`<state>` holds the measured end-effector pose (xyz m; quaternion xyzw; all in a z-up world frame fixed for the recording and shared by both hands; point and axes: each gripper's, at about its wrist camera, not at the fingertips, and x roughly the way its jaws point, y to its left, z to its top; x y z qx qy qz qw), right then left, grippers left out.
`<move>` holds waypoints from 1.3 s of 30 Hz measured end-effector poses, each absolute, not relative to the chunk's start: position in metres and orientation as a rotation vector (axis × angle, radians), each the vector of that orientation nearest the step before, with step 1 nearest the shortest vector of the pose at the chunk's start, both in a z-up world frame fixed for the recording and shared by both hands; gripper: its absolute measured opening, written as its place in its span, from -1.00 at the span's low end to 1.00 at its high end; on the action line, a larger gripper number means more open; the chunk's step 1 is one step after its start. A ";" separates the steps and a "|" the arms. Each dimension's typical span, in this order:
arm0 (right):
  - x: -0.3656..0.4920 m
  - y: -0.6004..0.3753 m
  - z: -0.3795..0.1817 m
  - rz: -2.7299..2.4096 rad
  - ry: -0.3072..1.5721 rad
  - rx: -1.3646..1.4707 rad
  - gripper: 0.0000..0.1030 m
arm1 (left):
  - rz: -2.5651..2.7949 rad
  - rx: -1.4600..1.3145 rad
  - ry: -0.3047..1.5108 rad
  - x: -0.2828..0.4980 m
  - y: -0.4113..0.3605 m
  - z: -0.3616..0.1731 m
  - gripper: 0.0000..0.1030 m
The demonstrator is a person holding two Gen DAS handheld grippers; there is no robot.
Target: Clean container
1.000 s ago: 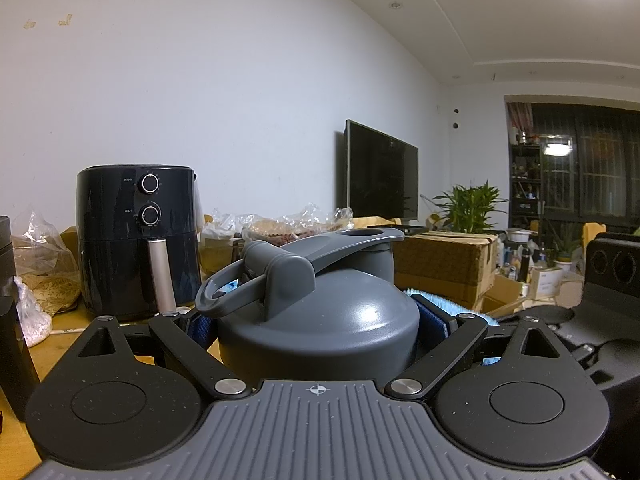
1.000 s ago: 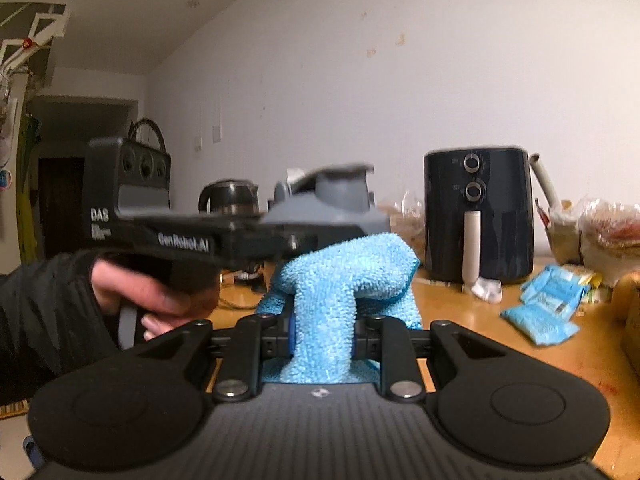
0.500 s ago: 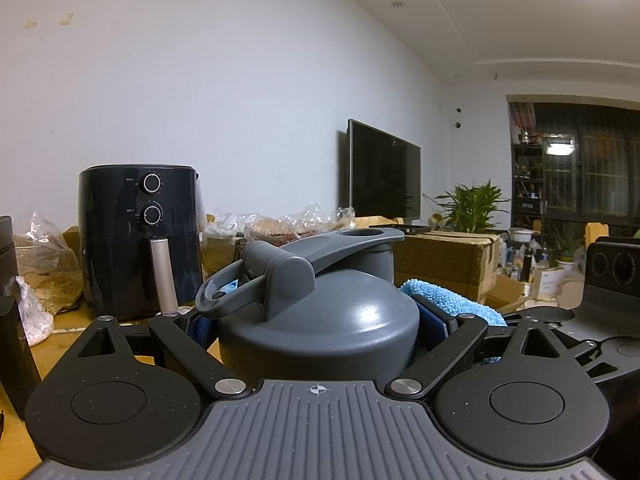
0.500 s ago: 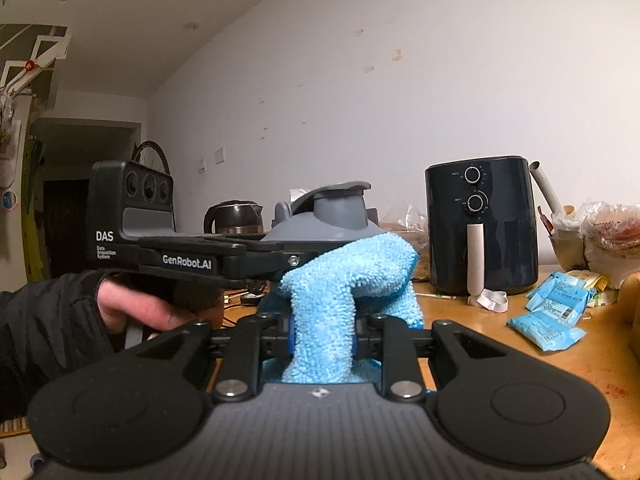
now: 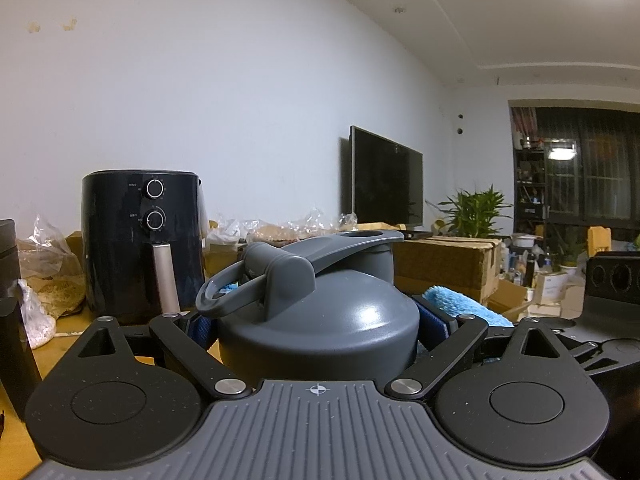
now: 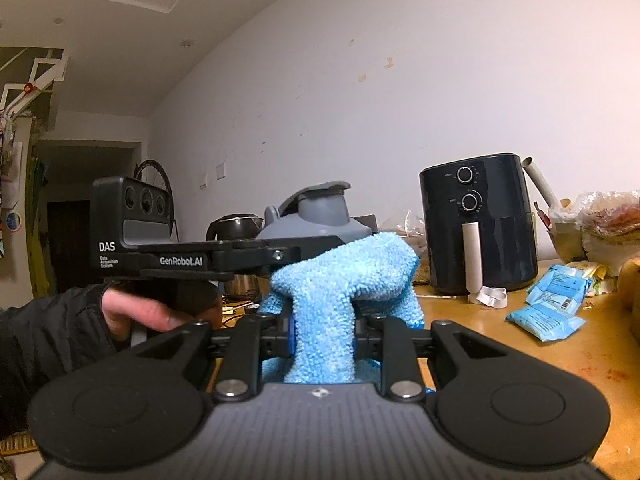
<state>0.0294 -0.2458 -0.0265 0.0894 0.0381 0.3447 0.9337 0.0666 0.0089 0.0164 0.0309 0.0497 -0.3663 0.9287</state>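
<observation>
While the left gripper clamps the grey bottle above the tabletop, the right gripper, pinching the cloth, should press firmly against its side.

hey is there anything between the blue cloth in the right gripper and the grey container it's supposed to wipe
Nothing visible blocks it. The right gripper is shut on the blue cloth, whose front fold sits right beside the grey container. The left gripper clamps the container by its sides; the left gripper's body lies to the left of the cloth, not across it.
</observation>
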 end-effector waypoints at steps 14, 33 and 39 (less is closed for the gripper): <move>0.013 -0.257 -0.027 0.722 0.058 0.184 -0.63 | -0.699 0.078 0.062 0.057 0.007 0.016 0.87; 0.005 -0.256 -0.024 0.724 0.058 0.177 -0.59 | -0.541 0.097 0.067 0.037 -0.006 0.013 1.00; 0.005 -0.257 -0.026 0.710 0.067 0.175 -0.59 | -0.464 0.080 0.072 0.034 -0.015 0.012 1.00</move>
